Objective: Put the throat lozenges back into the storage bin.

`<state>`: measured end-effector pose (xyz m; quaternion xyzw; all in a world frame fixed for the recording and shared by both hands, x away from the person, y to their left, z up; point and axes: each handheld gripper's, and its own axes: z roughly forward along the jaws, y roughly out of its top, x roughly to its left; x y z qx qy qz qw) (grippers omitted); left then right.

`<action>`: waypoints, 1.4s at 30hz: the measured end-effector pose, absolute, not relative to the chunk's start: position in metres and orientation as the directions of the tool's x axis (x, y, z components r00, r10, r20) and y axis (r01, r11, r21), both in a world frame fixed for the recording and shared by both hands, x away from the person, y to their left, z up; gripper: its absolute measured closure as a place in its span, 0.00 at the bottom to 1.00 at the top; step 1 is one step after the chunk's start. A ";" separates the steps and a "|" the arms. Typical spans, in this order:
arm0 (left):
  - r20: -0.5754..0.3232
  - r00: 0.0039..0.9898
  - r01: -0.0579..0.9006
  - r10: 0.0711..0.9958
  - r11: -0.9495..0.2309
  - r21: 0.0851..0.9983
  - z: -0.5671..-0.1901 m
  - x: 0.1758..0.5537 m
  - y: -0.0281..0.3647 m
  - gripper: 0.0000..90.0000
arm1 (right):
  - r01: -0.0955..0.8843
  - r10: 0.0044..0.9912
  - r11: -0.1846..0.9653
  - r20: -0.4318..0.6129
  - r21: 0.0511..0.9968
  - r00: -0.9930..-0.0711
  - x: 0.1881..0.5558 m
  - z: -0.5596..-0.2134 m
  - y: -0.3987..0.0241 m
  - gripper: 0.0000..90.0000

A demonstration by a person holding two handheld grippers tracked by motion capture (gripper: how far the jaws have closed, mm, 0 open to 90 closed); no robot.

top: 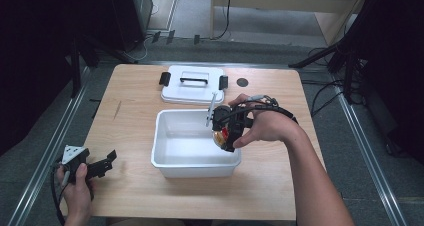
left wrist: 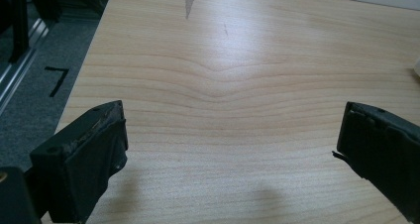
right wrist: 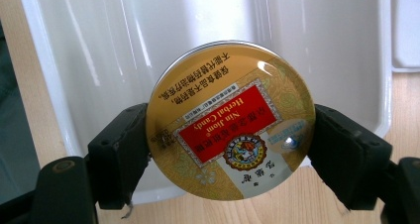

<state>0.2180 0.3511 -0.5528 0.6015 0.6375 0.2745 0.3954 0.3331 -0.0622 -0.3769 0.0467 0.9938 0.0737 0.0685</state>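
I hold the round candy tin [right wrist: 230, 120] by its edges in the right gripper [top: 226, 131] — both jaws press on its rim — just over the right side of the white bin [top: 165, 158]. To do it well, I would lower it close to the bin floor before I release. The left gripper [top: 95, 166] rests wide and empty on the table [top: 130, 86].

Bright overhead light, glare on the tin [right wrist: 230, 120], dark surroundings.
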 end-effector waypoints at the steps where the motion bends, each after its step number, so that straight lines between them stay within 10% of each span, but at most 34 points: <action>1: -0.174 0.036 0.550 0.984 0.126 0.826 -0.553 0.218 0.351 0.00 | 0.066 0.087 0.985 -0.134 0.158 -0.987 0.334 -0.379 -0.061 0.24; 42: -0.178 0.039 0.551 0.983 0.127 0.824 -0.553 0.218 0.351 0.00 | 0.058 0.062 0.997 -0.109 0.045 -0.992 0.342 -0.444 -0.043 0.23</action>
